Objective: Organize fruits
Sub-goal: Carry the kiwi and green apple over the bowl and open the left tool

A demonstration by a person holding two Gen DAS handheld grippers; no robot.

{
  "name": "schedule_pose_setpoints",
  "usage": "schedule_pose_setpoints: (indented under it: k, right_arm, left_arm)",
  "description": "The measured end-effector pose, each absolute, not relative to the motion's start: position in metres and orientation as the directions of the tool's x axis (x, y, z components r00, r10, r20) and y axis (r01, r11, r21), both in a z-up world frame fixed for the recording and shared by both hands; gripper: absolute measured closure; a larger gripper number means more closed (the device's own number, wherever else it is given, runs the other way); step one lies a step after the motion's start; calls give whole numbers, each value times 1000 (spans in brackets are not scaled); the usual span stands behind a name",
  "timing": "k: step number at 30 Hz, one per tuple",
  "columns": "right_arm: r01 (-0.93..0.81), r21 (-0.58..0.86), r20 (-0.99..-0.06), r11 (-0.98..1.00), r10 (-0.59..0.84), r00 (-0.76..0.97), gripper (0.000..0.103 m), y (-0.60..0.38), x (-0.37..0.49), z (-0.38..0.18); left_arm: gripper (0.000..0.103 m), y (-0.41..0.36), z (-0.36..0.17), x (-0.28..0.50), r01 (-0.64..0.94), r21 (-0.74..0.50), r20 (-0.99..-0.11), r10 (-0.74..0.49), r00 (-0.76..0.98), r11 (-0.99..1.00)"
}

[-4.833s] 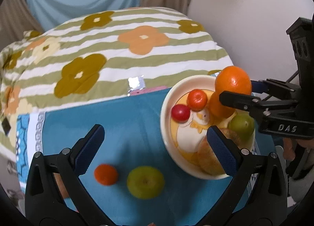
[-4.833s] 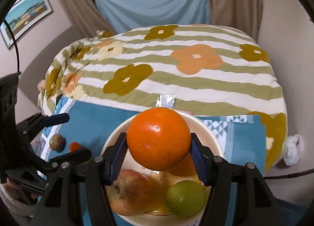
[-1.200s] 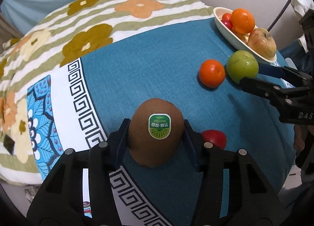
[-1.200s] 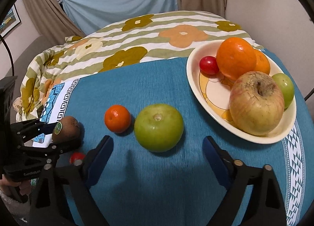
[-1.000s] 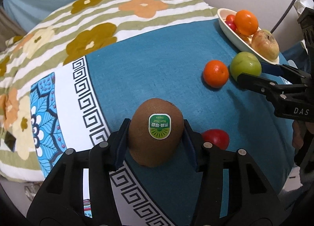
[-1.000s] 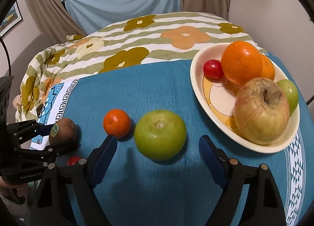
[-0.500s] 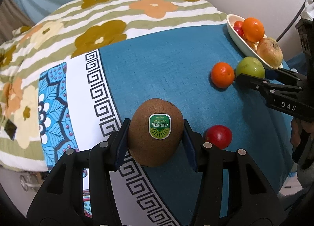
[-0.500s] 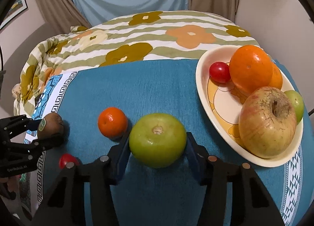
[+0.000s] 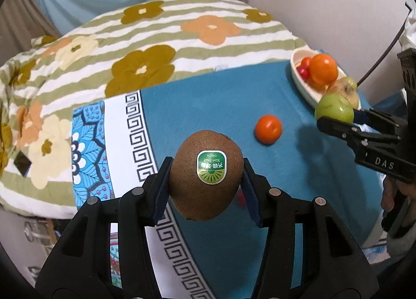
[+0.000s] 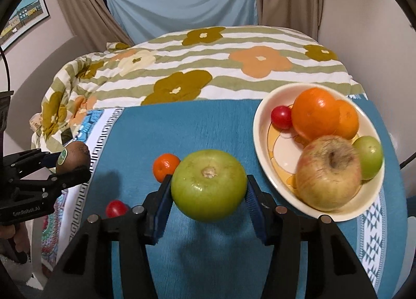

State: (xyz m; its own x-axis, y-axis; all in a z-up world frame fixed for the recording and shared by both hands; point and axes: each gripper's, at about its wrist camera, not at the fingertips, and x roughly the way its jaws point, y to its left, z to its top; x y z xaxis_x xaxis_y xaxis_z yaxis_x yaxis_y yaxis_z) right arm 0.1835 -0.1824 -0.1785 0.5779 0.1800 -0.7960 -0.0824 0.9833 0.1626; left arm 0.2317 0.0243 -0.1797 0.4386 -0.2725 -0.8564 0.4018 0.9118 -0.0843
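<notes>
Left gripper (image 9: 206,190) clamped on kiwi (image 9: 206,174), pads flat on both flanks, sticker facing the camera; the fruit rides clear above the blue cloth (image 9: 215,106). Right gripper (image 10: 208,199) closed on green apple (image 10: 208,184), stem end up, also off the cloth, its shadow beneath.

Plate (image 10: 262,143) sits right of the apple, holding a big orange (image 10: 316,114), a russet apple (image 10: 329,177), a small green fruit (image 10: 369,156) and a cherry tomato (image 10: 280,117). Loose on the cloth: a mandarin (image 10: 164,165) and a second tomato (image 10: 115,208).

Step in hand, as I read it: carry both fruits to the plate. Free room looks to be the bare patch beside the plate's tomato (crowded elsewhere). Best go apple first, low over the near rim, released only once settled, so nothing rolls. Bring the kiwi after, keeping the two grippers well apart.
</notes>
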Motion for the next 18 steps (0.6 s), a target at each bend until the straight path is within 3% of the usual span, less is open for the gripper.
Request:
schedule_pose_setpoints:
  k: [18]
  right_arm:
    - [-91, 165, -755, 982, 186, 629, 53, -285, 167, -121]
  left_arm:
    - [49, -95, -120, 228, 394, -126, -791, -332, 514, 910]
